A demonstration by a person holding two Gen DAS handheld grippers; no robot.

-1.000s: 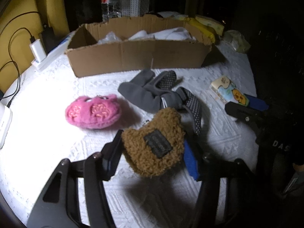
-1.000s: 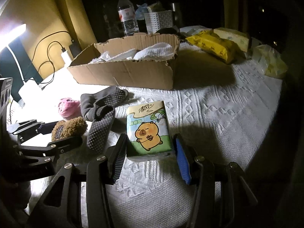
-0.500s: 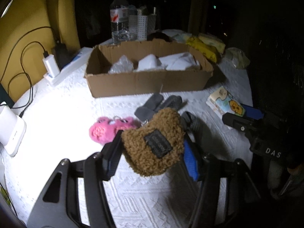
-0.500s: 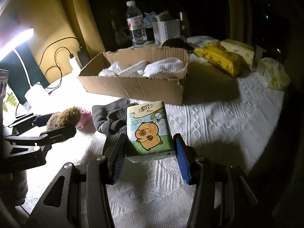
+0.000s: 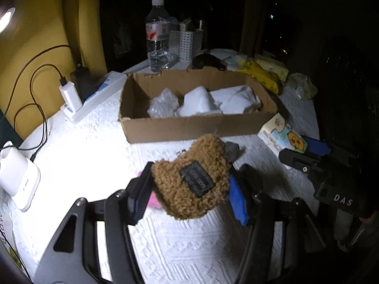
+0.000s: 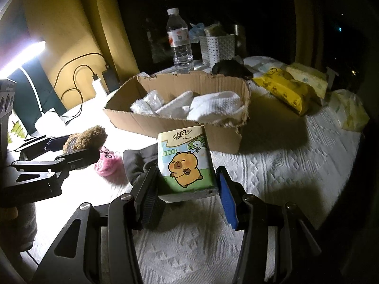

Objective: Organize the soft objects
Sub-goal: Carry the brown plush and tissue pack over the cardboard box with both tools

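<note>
Gripping a brown fuzzy pouch (image 5: 189, 184), left hand-held gripper (image 5: 189, 189) is above the table (image 5: 83, 153); right hand-held gripper (image 6: 187, 189) clamps a tissue pack (image 6: 184, 161), cardboard box (image 6: 177, 123) beyond.

1. This looks like a room in a home at night, dimly lit, with a yellow wall (image 6: 61, 23) behind.
2. A white textured cloth (image 6: 272, 170) covers the table, and a lamp (image 6: 21, 56) glares at the left.
3. A power strip (image 5: 94, 97) carries a plugged-in white charger (image 5: 69, 95) with a black cable (image 5: 35, 80) looping off.
4. A water bottle (image 6: 178, 41), a white perforated basket (image 6: 218, 49) and yellow tissue packs (image 6: 284, 87) crowd the far edge.
5. A torn cardboard box (image 6: 180, 123) holds white folded cloths (image 6: 213, 105) — household clutter.
</note>
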